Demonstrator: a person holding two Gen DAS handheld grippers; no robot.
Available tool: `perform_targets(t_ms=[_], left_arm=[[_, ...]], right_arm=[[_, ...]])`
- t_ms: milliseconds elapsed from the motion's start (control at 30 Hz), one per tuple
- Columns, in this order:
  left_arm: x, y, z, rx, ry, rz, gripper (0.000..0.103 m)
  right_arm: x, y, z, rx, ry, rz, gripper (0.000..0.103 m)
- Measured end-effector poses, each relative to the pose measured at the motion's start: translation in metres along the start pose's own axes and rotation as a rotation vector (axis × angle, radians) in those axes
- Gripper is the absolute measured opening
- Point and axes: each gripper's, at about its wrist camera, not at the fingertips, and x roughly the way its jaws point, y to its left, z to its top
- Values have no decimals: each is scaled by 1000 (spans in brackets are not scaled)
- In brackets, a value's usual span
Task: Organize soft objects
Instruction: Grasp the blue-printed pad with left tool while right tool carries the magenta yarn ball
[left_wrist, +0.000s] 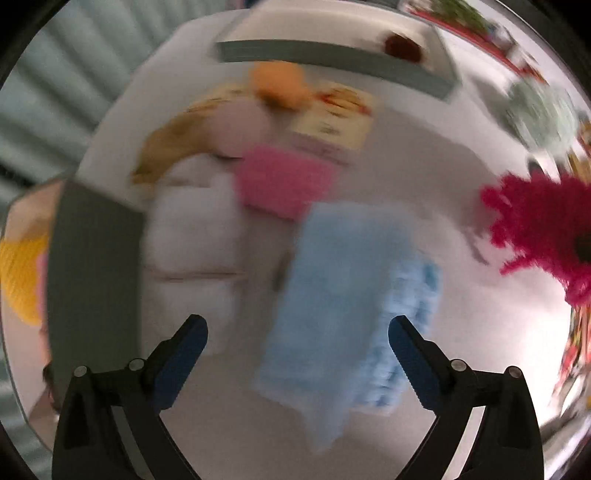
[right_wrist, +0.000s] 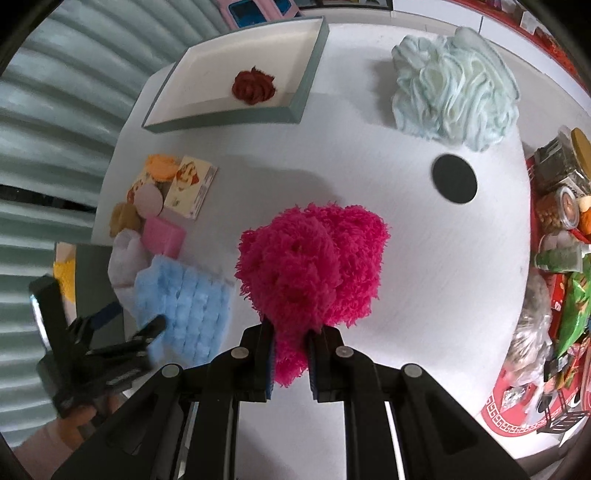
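Observation:
My right gripper (right_wrist: 290, 332) is shut on a hot-pink fluffy cloth (right_wrist: 314, 266), held above the white table; the same cloth shows at the right edge of the left wrist view (left_wrist: 543, 229). My left gripper (left_wrist: 297, 328) points straight down with its jaws wide open, and nothing sits between its pads. Below it lies a light blue plush cloth (left_wrist: 343, 288). In the right wrist view the left gripper (right_wrist: 131, 319) hovers at that blue cloth's (right_wrist: 188, 302) left edge. A pink sponge (right_wrist: 164, 234) and a white cloth (right_wrist: 125, 258) lie just beyond. The left wrist view is blurred.
A shallow grey-rimmed tray (right_wrist: 295, 107) at the back holds a dark red rosette (right_wrist: 254, 86). A pale green mesh puff (right_wrist: 454, 92) and a black disc (right_wrist: 454, 178) lie back right. Picture cards (right_wrist: 190, 184) and an orange item (right_wrist: 162, 166) lie left. Snack packets (right_wrist: 561, 258) crowd the right edge.

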Motion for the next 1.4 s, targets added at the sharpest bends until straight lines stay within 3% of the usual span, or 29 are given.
perform_targets(t_ms=[100,267,300,367,433,467,533,867,1000,1167,1233,1300,1333,1367,1400], left_arm=[[13,-22,-4,25,30,5,99],[35,-14,-5,-56,85,15,99],[37,-13,-5,-62,95,25,95],[36,-9,-5,-84,95,-11,81],[29,-8,-5,-76,90,6,51],[26,-4,-9,-68,89,6,45],[18,1,-15,-66,74,-30,18],[-35,25,-42,-23,1,-152,15],[-27,-13,-50,101,24,-137,15],[-23,-64,-56,213,73,-305,15],[-32,-71,-61,222,66,-308,21],[-45,-65,-63,202,20,-261,27],[-56,-54,-62,175,-17,-244,60],[-65,-41,-64,133,-58,-205,86],[-73,-24,-62,84,-113,-155,101]], right_arm=[[8,2,-10,-11,24,-8,15],[14,-1,-29,17,58,6,15],[15,-1,-31,20,63,8,15],[17,-1,-36,25,75,9,15],[17,0,-39,28,78,13,15],[16,1,-41,26,75,12,15],[14,5,-44,16,73,10,15],[13,27,-64,-33,85,6,15],[17,28,-71,-16,94,13,15],[11,18,-77,12,84,-22,15],[7,9,-78,31,77,-39,15],[4,2,-79,45,74,-47,15],[3,-1,-79,53,72,-48,15],[2,-3,-79,58,69,-46,15],[2,-4,-79,63,66,-44,16]])
